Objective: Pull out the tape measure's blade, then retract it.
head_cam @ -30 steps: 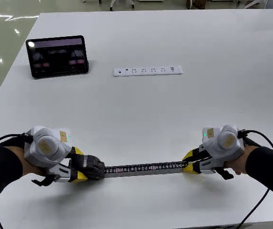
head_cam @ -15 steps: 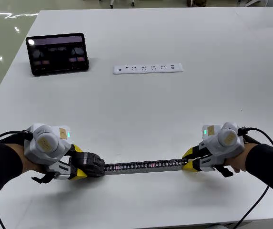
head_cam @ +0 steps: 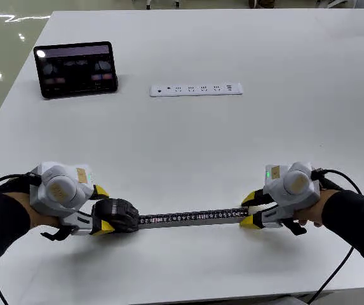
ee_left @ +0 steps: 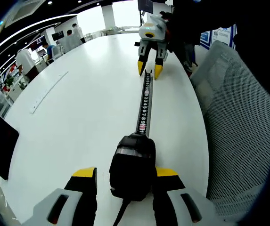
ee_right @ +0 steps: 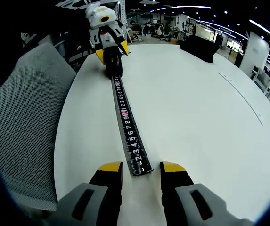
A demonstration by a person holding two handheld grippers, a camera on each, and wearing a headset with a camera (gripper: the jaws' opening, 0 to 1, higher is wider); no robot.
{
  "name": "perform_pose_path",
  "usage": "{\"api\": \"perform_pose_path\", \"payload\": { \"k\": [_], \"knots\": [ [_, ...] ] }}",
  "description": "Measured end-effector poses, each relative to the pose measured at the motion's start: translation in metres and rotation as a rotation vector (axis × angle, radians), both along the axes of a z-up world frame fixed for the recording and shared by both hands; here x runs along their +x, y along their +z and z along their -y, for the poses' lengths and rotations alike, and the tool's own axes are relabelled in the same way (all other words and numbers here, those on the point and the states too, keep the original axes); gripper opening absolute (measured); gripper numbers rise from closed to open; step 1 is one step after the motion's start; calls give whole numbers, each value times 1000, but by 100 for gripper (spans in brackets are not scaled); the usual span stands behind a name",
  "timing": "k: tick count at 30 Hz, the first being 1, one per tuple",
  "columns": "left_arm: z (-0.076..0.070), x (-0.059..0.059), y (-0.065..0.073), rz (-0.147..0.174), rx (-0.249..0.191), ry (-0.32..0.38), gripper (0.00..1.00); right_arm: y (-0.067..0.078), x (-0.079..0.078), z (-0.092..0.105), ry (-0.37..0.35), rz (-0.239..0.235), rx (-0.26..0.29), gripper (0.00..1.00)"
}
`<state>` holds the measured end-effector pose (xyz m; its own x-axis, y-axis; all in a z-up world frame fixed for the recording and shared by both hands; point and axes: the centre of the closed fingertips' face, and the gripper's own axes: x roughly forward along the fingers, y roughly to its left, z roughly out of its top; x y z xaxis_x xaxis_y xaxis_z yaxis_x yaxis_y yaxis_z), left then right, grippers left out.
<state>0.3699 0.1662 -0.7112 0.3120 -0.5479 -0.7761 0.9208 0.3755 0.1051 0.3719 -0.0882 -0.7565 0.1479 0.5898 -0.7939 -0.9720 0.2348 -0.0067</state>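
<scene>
Clamping tape measure (ee_left: 132, 165), left gripper (ee_left: 125, 173), right gripper (ee_right: 142, 167) parted around blade tip (ee_right: 139, 162), contact unclear.

Left gripper (head_cam: 104, 211) clamped; right gripper (head_cam: 249, 210) jaws apart.

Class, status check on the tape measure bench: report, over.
Left gripper shut on tape measure case. Blade out, flat on table. Right gripper open, jaws either side of blade end. Tablet, power strip well clear.

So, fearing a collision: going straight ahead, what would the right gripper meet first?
Probably the blade, its end just ahead between the jaws; further on, the case in the left gripper.
</scene>
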Motion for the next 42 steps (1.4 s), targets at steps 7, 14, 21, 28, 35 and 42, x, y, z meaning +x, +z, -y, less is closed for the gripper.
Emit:
{"api": "perform_pose_path", "payload": {
  "k": [7, 14, 21, 28, 35, 42],
  "knots": [
    [-3, 7, 17, 22, -101, 111, 63, 16, 2, 2, -99, 28, 68, 40],
    [-16, 13, 24, -47, -233, 339, 100, 35, 3, 8, -153, 64, 110, 50],
    [-41, 12, 32, -23, -302, 478, 100, 50, 3, 18, -222, 84, 153, 63],
    [-63, -1, 44, 18, -371, 568, 100, 58, -6, 42, -315, 105, 161, 76],
    [-85, -21, 39, 49, -369, 607, 100, 62, -11, 72, -398, 144, 166, 84],
    [-102, -37, 39, 68, -358, 638, 100, 64, -33, 94, -467, 157, 168, 91]
  ]
}}
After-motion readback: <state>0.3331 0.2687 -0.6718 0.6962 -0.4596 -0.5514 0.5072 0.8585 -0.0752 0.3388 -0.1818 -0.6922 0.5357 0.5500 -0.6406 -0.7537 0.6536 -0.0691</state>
